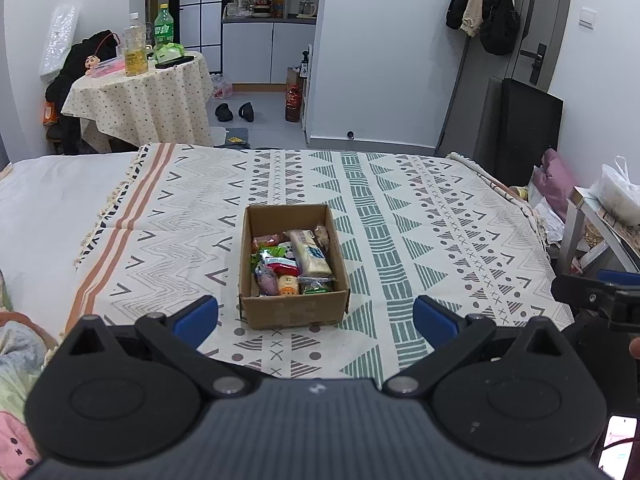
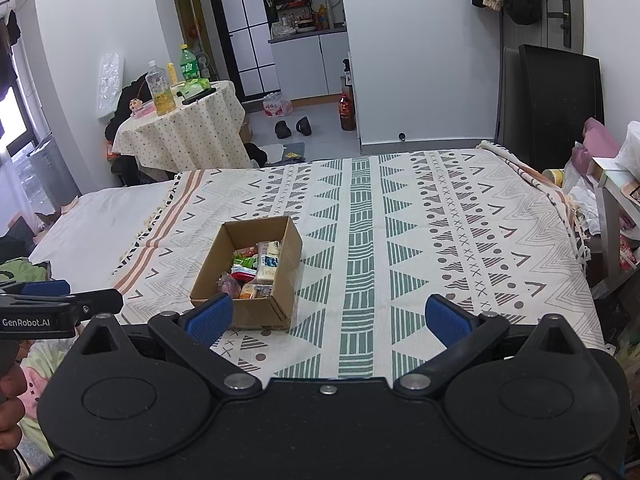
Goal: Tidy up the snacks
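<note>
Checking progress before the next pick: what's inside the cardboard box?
The cardboard box holds mixed wrapped snacks, including a long pale packet. Anything beneath the top layer is covered.

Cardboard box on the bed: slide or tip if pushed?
The cardboard box is low and wide, so likely slides rather than tips. The bedspread is soft fabric and may bunch. The snacks lie loose and could shift.

The cardboard box [image 1: 294, 276] sits on the blanket [image 1: 400, 220] spread over the bed [image 1: 44, 200], with the snacks [image 1: 292, 260] packed inside it. Beyond the bed at eleven o'clock stands a small tabletop [image 1: 140, 92] (bottles [image 1: 134, 46] on it); the shoes [image 1: 236, 112] lie on the floor at twelve.
</note>
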The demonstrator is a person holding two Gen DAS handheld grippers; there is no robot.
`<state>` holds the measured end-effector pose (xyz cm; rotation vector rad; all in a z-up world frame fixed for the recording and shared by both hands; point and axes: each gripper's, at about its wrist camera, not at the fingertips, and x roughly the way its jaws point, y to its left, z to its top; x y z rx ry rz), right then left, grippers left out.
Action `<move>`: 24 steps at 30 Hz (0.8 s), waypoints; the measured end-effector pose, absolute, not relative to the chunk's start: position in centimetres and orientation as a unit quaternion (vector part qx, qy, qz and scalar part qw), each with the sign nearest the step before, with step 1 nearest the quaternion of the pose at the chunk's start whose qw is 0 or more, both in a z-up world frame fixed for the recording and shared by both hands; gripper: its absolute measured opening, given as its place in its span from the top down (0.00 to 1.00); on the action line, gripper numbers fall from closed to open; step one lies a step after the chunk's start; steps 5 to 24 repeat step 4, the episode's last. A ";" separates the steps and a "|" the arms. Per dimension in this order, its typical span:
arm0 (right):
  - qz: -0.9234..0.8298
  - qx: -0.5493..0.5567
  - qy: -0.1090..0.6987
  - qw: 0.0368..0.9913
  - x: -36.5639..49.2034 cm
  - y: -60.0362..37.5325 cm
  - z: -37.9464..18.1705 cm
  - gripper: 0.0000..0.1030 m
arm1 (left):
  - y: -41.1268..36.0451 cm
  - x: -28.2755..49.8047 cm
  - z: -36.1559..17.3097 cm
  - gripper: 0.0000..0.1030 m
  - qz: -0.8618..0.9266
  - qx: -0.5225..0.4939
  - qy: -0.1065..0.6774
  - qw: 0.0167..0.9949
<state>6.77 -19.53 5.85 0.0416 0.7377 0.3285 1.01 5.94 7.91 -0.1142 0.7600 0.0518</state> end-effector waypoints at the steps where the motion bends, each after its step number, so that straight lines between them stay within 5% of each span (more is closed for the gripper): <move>1: 0.160 0.020 0.359 0.919 6.8 -19.5 5.8 0.00 | 5.9 1.0 7.9 0.00 0.024 -0.056 0.370 0.927; 24: 0.159 0.021 0.360 0.919 6.8 -19.5 5.8 0.00 | 5.9 0.9 7.9 0.00 0.022 -0.056 0.370 0.927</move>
